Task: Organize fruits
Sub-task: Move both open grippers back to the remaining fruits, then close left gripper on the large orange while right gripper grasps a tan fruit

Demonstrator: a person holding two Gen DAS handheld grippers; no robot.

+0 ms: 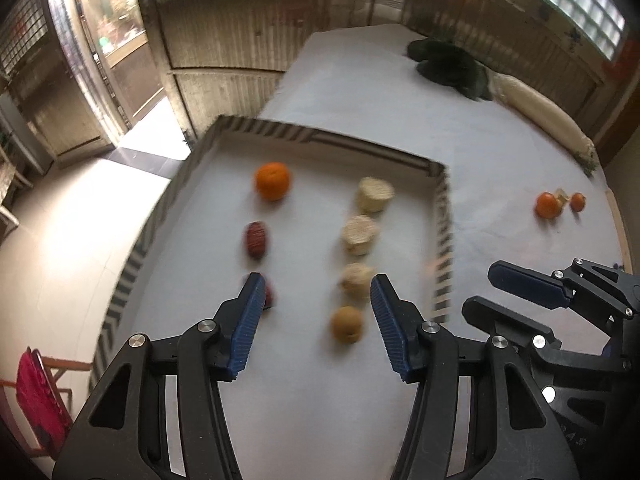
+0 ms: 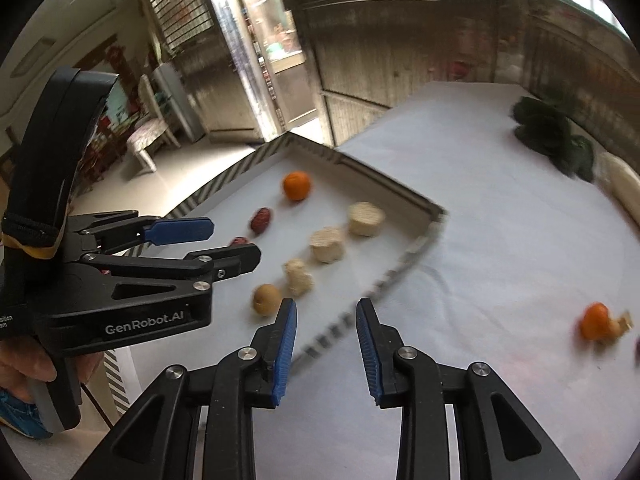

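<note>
Left wrist view | your left claw stood wide, empty, above the tray | right claw narrow, holding nothing | tray held orange, dates, pale pieces in rows | two oranges were left on the surface

striped tray wall blocks sideways entry, seemingly open above

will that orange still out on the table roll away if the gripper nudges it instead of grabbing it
Probably: the orange looks round, on a flat white table cover, so a sideways nudge could send it rolling. The small pale piece beside it may stop it on that side. Its skin looks firm, so the ribbed pads should grip it.
</note>
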